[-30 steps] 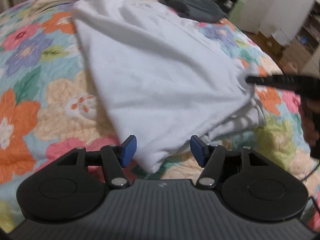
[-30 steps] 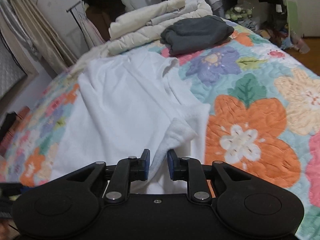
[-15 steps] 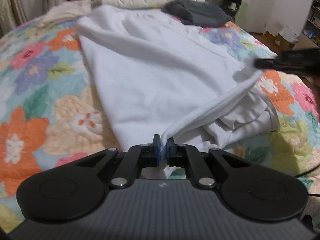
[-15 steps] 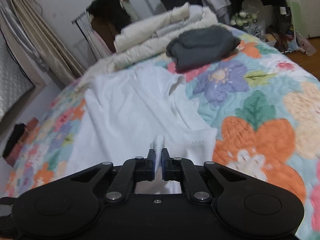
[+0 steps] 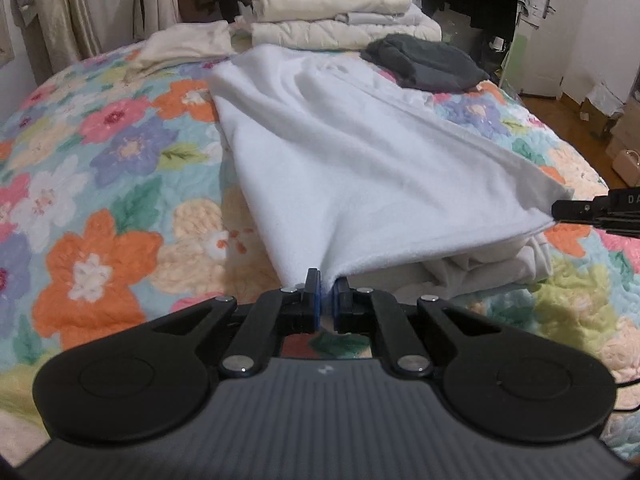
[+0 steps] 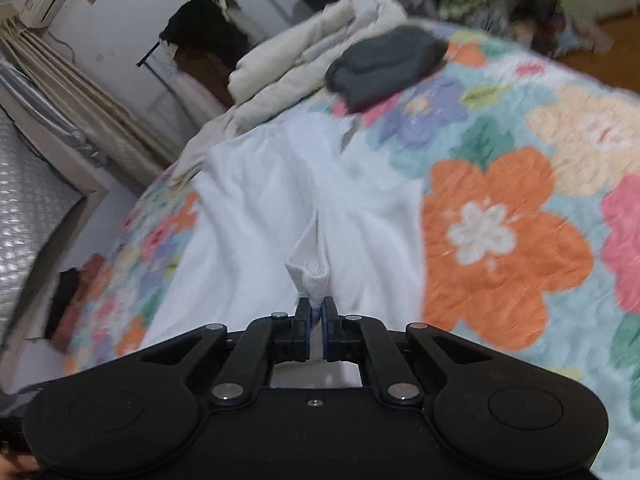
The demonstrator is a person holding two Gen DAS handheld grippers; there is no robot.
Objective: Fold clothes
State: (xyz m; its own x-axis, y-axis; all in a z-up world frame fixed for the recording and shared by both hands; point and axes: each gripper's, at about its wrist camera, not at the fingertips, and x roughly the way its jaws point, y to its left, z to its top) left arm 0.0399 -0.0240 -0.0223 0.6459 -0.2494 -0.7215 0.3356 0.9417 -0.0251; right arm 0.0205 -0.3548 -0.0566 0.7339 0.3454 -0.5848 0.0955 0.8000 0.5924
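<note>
A: How many hand-held grippers are there?
B: Two: the left hand-held gripper [image 5: 327, 284] and the right hand-held gripper [image 6: 316, 312].

A: And white garments spread on the bed [image 5: 100, 184]?
B: One white shirt [image 5: 360, 168], near the middle.

A: Anything dark?
B: One dark grey folded garment [image 5: 424, 62], far right.

A: Cream bedding?
B: One folded stack [image 5: 340, 16] at the far end, plus one loose cream piece [image 5: 184, 42] to its left.
</note>
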